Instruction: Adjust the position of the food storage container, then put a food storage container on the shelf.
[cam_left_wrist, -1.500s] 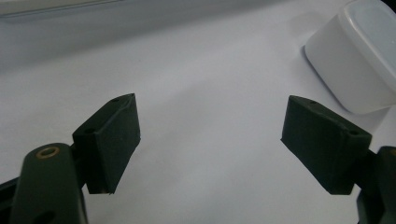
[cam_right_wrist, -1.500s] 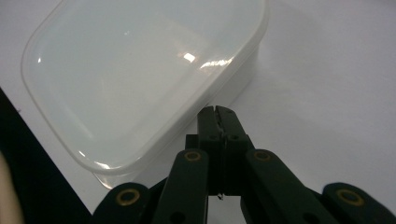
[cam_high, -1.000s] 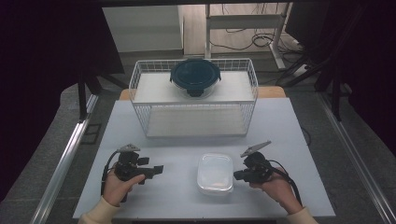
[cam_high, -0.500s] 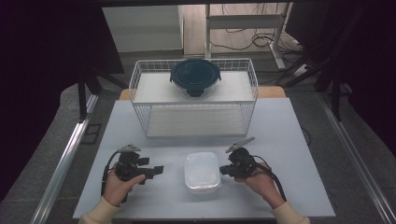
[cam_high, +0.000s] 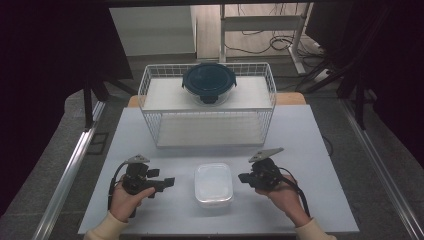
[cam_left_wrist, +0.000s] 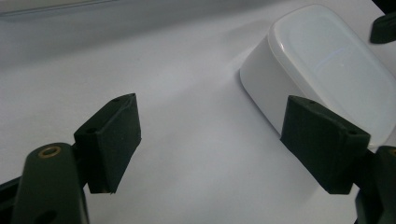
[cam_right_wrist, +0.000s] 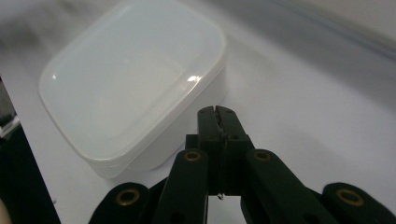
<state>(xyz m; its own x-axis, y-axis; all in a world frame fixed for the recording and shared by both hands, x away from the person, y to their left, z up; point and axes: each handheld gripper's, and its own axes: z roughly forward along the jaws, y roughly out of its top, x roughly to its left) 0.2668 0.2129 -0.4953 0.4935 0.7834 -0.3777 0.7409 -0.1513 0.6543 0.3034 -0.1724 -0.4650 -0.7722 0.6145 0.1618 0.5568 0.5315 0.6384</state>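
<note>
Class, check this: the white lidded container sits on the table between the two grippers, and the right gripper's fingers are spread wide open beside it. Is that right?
Not quite. The right gripper has its fingers pressed shut, with nothing between them, as the right gripper view shows. The rest holds: the white lidded container sits on the table between the two grippers.

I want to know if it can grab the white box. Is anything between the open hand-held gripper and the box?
No, nothing visible stands between them. The left hand-held gripper has its jaws open, and bare table lies between it and the white box. The right hand-held gripper, jaws shut, sits at the box's other side.
</note>
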